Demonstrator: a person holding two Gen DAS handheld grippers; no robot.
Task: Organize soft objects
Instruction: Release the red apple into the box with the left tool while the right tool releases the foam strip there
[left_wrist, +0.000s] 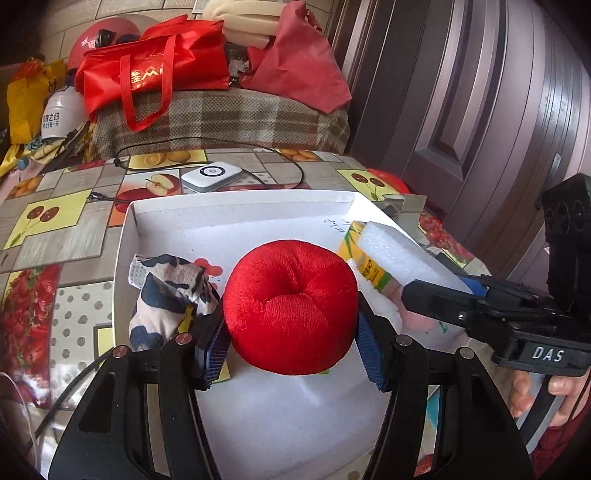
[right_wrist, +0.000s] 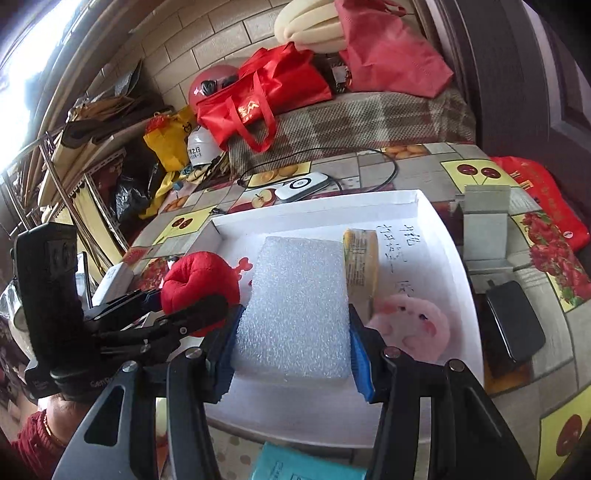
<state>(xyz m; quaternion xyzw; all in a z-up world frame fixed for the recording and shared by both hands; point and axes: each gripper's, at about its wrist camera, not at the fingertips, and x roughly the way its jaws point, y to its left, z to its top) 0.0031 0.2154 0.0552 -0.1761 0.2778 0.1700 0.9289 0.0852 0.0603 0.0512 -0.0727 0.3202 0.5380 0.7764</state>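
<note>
My left gripper (left_wrist: 291, 350) is shut on a red plush apple (left_wrist: 291, 306) over the white tray (left_wrist: 240, 210); the apple also shows in the right wrist view (right_wrist: 199, 280). My right gripper (right_wrist: 293, 350) is shut on a white foam block (right_wrist: 299, 302), which also shows in the left wrist view (left_wrist: 399, 251). In the tray lie a blue-and-white patterned cloth (left_wrist: 170, 291), a yellow tissue pack (right_wrist: 360, 266) and a pink plush toy (right_wrist: 413, 328) beside the right gripper's right finger.
The tray (right_wrist: 447, 236) sits on a fruit-patterned table. A white device (left_wrist: 212, 177) with a black cable lies behind it. A grey metal stand (right_wrist: 485, 229) and a black case (right_wrist: 515, 321) are right of the tray. Red bags (left_wrist: 155, 74) and helmets crowd the sofa behind.
</note>
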